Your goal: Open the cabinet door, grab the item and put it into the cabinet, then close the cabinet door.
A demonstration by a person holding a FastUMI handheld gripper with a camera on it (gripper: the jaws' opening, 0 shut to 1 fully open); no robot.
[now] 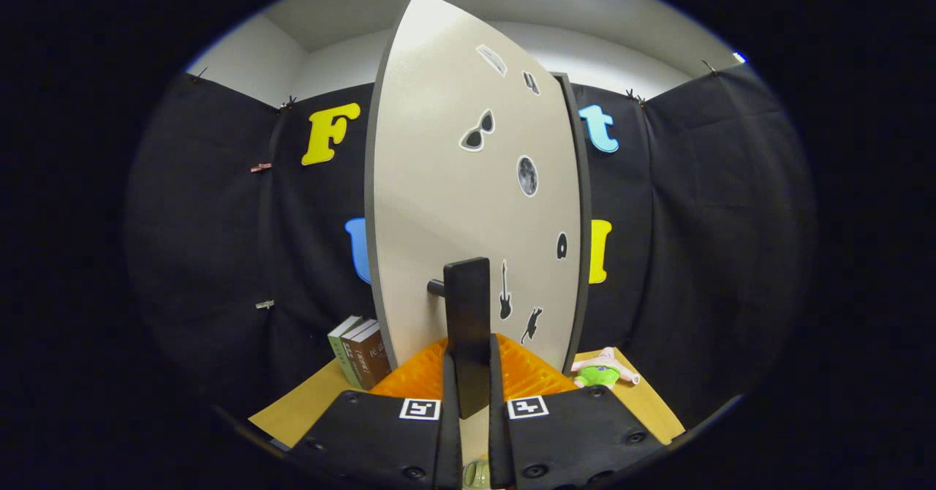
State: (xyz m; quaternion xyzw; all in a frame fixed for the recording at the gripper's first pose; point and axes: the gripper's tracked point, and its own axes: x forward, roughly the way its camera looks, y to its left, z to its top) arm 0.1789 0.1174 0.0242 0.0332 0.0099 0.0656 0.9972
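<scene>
Beige door panel: the cabinet door (468, 205) is seen swung partly outward, its near edge turned toward the camera and its face, dotted with small stickers (477, 132), angled to the right; a dark frame edge (581, 212) is visible along its far side.
Handle: a dark flat bar handle (468, 329) is mounted upright on a short peg low on the door and is placed between the fingers.
Gripper: the gripper (474, 395) is pressed together on the handle, with a finger on each side of the bar. The grip is judged to be kept on the bar so that the door can be drawn about its hinge.
Item: a small soft toy (604, 371) in pink and green is lying on the wooden tabletop (643, 402), to the right of the door and beyond the right finger, well apart from the gripper and not yet picked up.
Books: two books (360, 355) are stood upright on the table just left of the door's lower edge.
Cabinet interior: it cannot be made out behind the door.
Stage: the opening of the door is judged to be under way; the toy remains to be placed inside and the door closed.
Risk: the thin bar could slip from the pinch if the pull is not kept in line with the door's arc.
</scene>
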